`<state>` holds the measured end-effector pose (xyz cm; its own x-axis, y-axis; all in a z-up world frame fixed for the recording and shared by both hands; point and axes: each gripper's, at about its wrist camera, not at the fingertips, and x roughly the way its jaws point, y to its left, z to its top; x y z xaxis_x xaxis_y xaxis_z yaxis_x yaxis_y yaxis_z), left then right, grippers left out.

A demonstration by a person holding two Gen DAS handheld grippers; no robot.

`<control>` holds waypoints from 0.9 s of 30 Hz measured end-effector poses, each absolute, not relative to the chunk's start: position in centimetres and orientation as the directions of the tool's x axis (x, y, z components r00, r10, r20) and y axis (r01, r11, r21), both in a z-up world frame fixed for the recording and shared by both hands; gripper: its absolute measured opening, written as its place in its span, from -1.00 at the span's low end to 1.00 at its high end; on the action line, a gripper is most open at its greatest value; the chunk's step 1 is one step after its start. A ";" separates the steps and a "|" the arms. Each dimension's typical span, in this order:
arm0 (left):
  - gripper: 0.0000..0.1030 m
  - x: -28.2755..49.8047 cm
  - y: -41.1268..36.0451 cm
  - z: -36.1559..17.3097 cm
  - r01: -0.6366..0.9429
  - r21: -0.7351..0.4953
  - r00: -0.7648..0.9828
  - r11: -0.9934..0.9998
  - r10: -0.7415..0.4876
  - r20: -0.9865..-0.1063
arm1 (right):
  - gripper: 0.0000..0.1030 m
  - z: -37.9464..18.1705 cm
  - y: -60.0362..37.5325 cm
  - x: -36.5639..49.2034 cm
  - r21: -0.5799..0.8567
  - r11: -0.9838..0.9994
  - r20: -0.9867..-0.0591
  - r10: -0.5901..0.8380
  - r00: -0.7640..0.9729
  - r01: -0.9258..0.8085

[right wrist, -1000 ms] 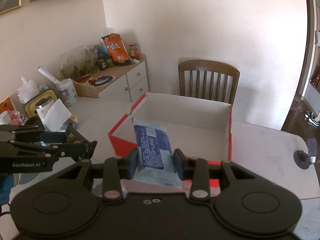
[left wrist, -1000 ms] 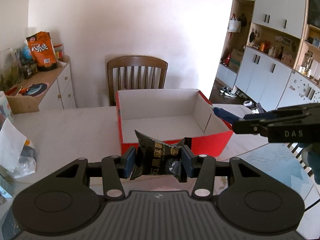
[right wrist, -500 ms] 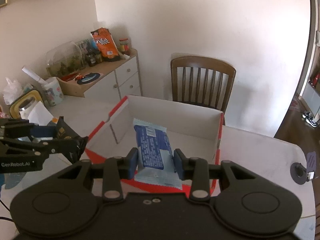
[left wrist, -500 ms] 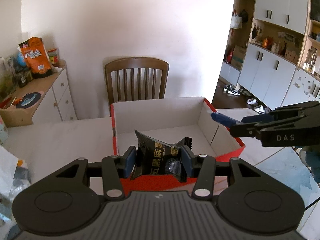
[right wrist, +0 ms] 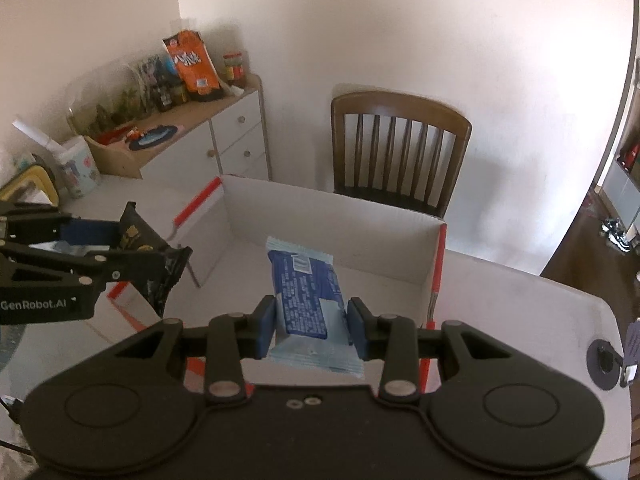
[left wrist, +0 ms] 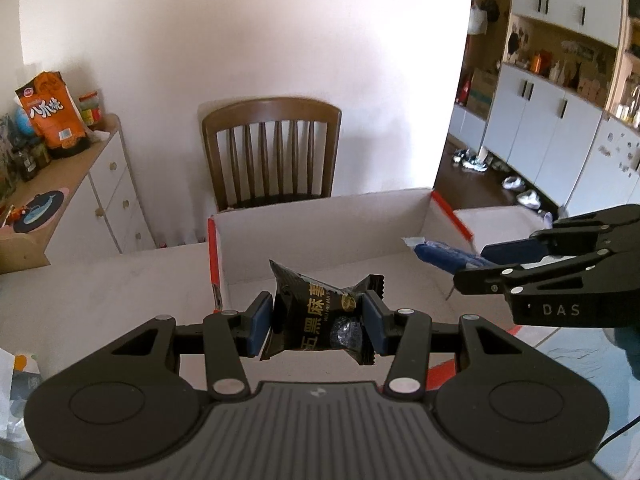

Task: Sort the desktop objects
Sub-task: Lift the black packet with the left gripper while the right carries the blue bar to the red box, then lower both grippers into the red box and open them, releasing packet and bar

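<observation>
Each camera rides on its own gripper, peering forward and down along the fingers from close above the desk. The left wrist view faces the open box and chair squarely; the right wrist view takes them from the right. Each catches the other gripper at its edge.

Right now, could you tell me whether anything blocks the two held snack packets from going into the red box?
Nothing visible does. The black packet and blue packet hang over the open, empty red box, its near wall already behind them.
</observation>
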<state>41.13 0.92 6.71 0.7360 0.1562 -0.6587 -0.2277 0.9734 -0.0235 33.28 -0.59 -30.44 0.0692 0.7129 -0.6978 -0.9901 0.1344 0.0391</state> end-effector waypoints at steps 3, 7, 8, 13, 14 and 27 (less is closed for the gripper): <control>-0.08 42.3 1.2 5.9 -0.227 -0.007 0.718 0.974 0.162 -0.677 | -0.26 -31.3 0.3 33.6 0.030 0.136 -0.709 0.701 0.075 -0.990; -0.08 43.7 1.4 4.9 -0.223 0.010 0.699 0.975 0.167 -0.695 | -0.26 -32.3 1.5 33.8 0.004 0.140 -0.724 0.683 0.094 -0.990; -0.08 44.0 1.4 4.7 -0.220 0.015 0.696 0.975 0.168 -0.698 | -0.26 -32.7 1.8 33.9 -0.002 0.144 -0.727 0.679 0.100 -0.990; -0.08 45.4 1.5 3.8 -0.210 0.023 0.673 0.977 0.162 -0.721 | -0.26 -33.9 2.9 34.0 -0.020 0.148 -0.738 0.665 0.114 -0.989; -0.08 45.6 1.6 3.6 -0.210 0.021 0.669 0.978 0.159 -0.726 | -0.26 -34.1 3.1 34.0 -0.023 0.149 -0.741 0.661 0.117 -0.989; -0.08 48.7 2.8 0.3 -0.196 0.025 0.587 0.980 0.138 -0.798 | -0.26 -36.8 5.5 33.9 -0.053 0.122 -0.783 0.611 0.117 -0.991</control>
<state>48.71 2.83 0.34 0.5873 0.1377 -0.7976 -0.1964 0.9802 0.0246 33.91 5.47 -36.77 0.1171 0.6105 -0.7833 -0.9911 0.1216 -0.0534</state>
